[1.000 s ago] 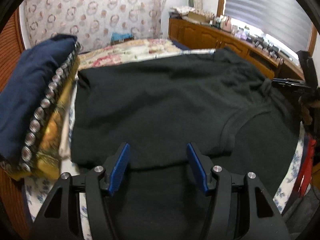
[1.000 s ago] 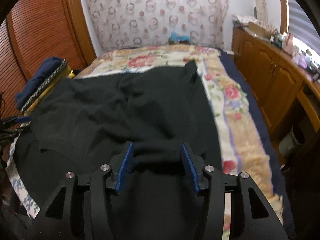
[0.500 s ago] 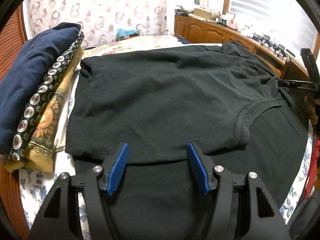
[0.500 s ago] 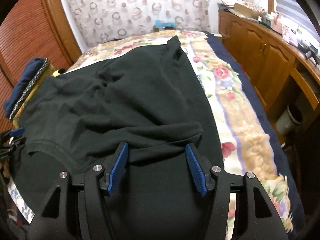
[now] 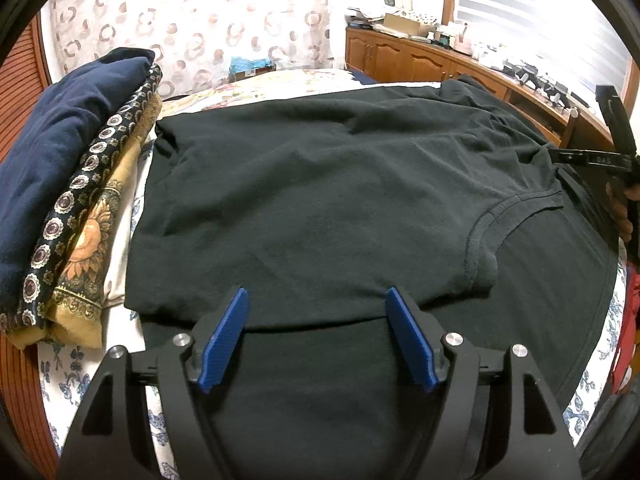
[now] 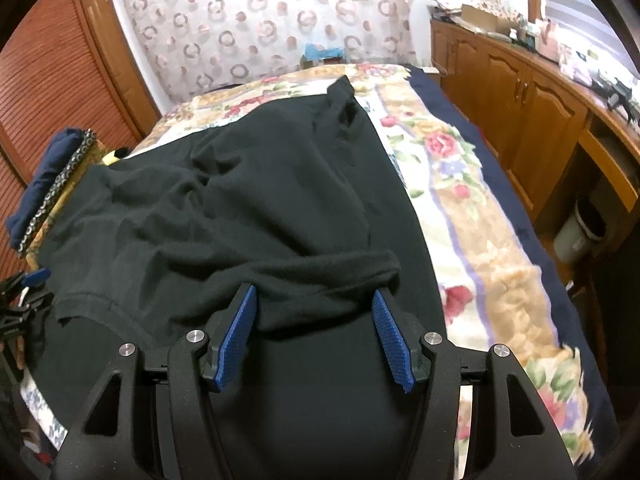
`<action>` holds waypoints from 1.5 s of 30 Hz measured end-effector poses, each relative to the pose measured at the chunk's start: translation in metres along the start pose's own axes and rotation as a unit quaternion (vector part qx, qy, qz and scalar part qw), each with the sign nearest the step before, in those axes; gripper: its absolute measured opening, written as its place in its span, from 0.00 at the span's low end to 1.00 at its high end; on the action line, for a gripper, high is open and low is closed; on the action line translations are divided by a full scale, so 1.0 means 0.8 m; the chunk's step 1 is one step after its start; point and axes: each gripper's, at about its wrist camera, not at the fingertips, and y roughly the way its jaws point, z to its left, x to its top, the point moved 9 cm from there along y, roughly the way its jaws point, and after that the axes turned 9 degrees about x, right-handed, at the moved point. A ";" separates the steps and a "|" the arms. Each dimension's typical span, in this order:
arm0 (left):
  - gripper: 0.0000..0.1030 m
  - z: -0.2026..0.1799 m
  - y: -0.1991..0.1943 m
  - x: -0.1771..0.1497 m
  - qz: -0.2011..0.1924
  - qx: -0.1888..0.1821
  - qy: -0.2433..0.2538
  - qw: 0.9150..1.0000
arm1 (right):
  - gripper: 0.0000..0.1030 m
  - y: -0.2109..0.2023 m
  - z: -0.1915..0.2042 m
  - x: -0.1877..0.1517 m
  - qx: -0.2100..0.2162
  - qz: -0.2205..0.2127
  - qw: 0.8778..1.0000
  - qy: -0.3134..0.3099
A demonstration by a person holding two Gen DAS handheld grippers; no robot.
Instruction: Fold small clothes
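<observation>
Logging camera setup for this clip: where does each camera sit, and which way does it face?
Left wrist: on the left gripper, low over the bed's near-left, facing across the black T-shirt; the right gripper shows at far right.
Right wrist: on the right gripper, near-right, facing up the bed.
Shared: T-shirt, folded stack, curtain.

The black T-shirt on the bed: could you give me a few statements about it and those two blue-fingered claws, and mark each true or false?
1. The black T-shirt is folded over itself, its neckline lying on the lower layer. True.
2. The left gripper is clamped shut. False: its jaws stand wide open.
3. A stack of folded clothes sits to the shirt's left. True.
4. The right gripper hangs over bare blanket. False: it is open, with a bunched roll of shirt fabric between its fingers.
5. The floral blanket is plain white. False: it is flower-patterned.
</observation>
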 end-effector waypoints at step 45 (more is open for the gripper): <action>0.32 0.106 0.013 0.004 0.016 0.067 -0.095 0.993 | 0.61 0.020 0.004 -0.001 -0.060 -0.003 0.996 -0.059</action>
